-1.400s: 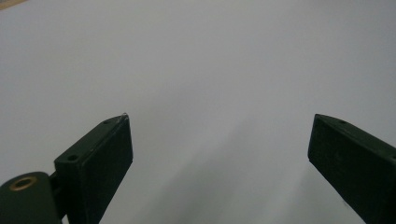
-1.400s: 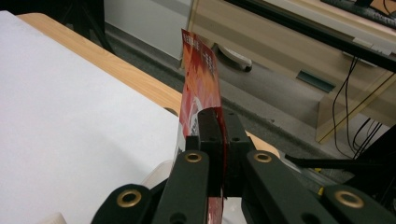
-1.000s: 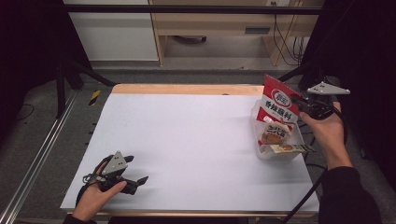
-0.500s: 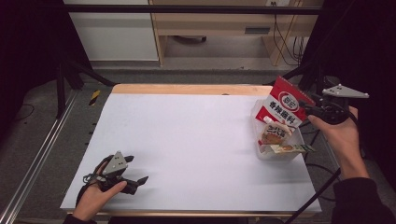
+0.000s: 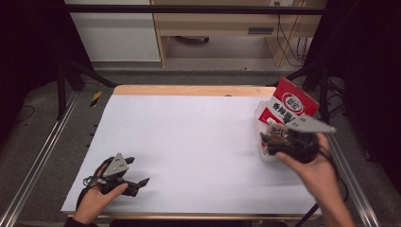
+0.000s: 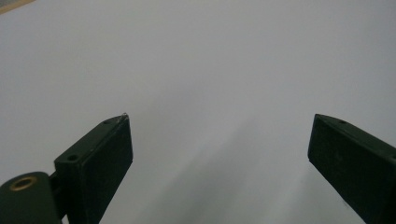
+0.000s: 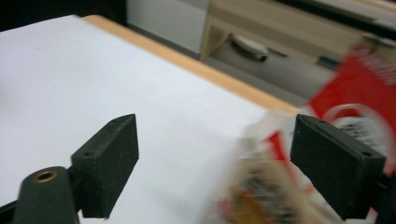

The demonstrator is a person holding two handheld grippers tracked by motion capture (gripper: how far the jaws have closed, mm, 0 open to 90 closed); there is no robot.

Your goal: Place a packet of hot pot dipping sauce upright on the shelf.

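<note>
Right gripper (image 5: 270, 142) – jaws just opened wide, nothing between them, beside bin (image 5: 265, 153) at table's (image 5: 189, 137) 3 o'clock; red packet (image 5: 292, 105) stands inside. Left gripper (image 5: 137, 182) spread, idle at 7 o'clock. Step: packet released – next, pull clear.

A white-topped table (image 5: 189, 142) with a wooden far edge is standing on grey floor (image 5: 198, 78); at twelve o'clock, a wooden cabinet (image 5: 217, 23) is sitting beside a white panel (image 5: 113, 38).

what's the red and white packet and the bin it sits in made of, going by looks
Red and white packet: seemingly thin printed plastic film or foil, slightly glossy, standing creased with sharp corners. Bin: likely clear or translucent plastic, since the packets show through its pale wall. Blur leaves both uncertain.
</note>
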